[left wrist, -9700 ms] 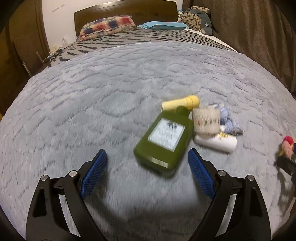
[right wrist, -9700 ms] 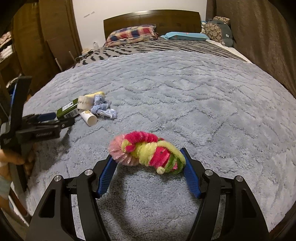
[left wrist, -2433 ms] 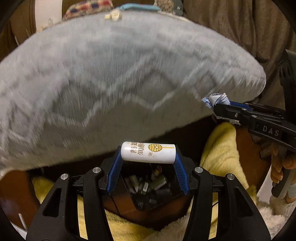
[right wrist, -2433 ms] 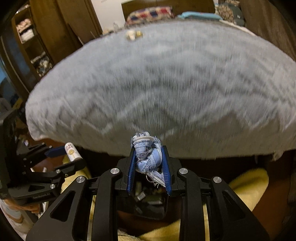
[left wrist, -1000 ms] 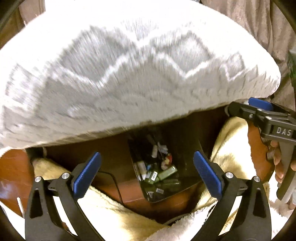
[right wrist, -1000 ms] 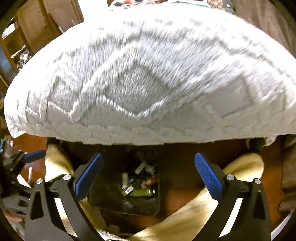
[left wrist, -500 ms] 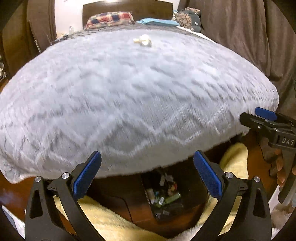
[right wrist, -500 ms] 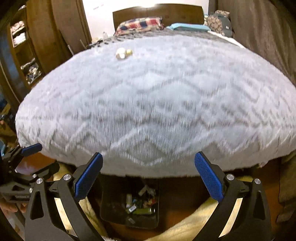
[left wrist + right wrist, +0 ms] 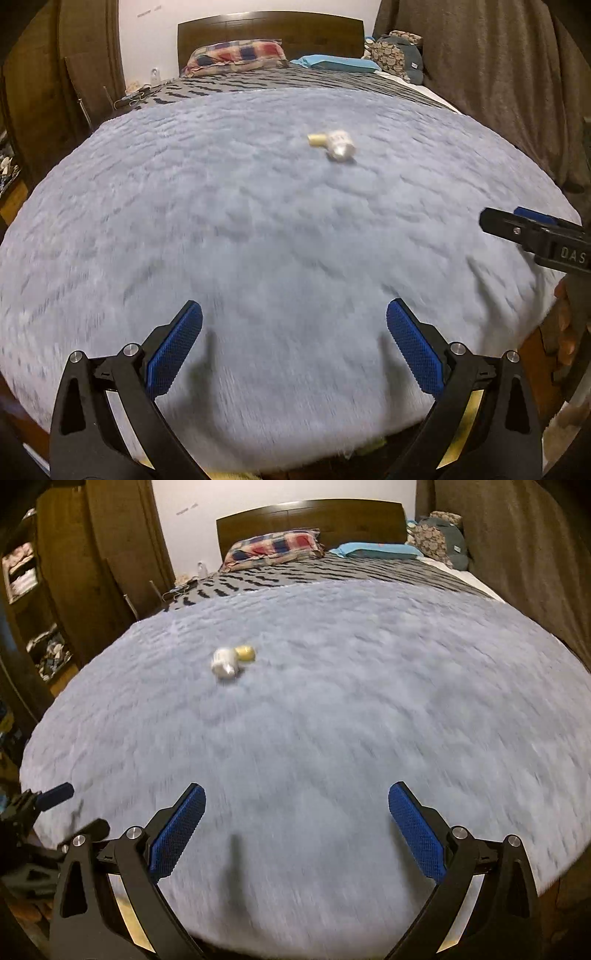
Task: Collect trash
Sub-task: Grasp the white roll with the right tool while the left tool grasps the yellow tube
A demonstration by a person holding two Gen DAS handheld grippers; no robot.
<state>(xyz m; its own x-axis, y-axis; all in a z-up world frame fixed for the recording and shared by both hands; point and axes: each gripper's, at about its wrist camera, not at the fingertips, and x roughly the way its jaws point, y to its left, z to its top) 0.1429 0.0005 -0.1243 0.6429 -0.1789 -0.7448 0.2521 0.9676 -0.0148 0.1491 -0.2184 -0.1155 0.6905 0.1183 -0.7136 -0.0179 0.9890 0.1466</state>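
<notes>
both views look along the bed, over the grey fuzzy blanket (image 9: 258, 221) toward the headboard (image 9: 269, 33) at 12 o'clock.

the left hand-held gripper (image 9: 294, 343) is held low over the near end of the blanket, pointing level toward the pillows, its blue pads (image 9: 173, 350) spread wide apart with nothing between them. the right hand-held gripper (image 9: 296, 825) is held the same way, fingers splayed wide and empty, over the near edge of the bed.

in the left wrist view the right hand-held gripper (image 9: 532, 230) comes in from 3 o'clock, side-on, with part of a hand (image 9: 567, 328) visible below it at about 4 o'clock. in the right wrist view the left hand-held gripper (image 9: 40, 805) shows at 8 o'clock, dark and partly cut off by the frame edge.

the remaining trash lies on the blanket well ahead of both tools: a small white cylinder (image 9: 340, 144) touching a pale yellow tube (image 9: 317, 139). from the left wrist it sits at about 1 o'clock; from the right wrist, the white cylinder (image 9: 223, 664) and yellow tube (image 9: 245, 652) sit at about 11 o'clock. both are blurred, so labels cannot be read.

a plaid pillow (image 9: 275, 546) and a light blue pillow (image 9: 373, 550) lie at the head of the bed.
</notes>
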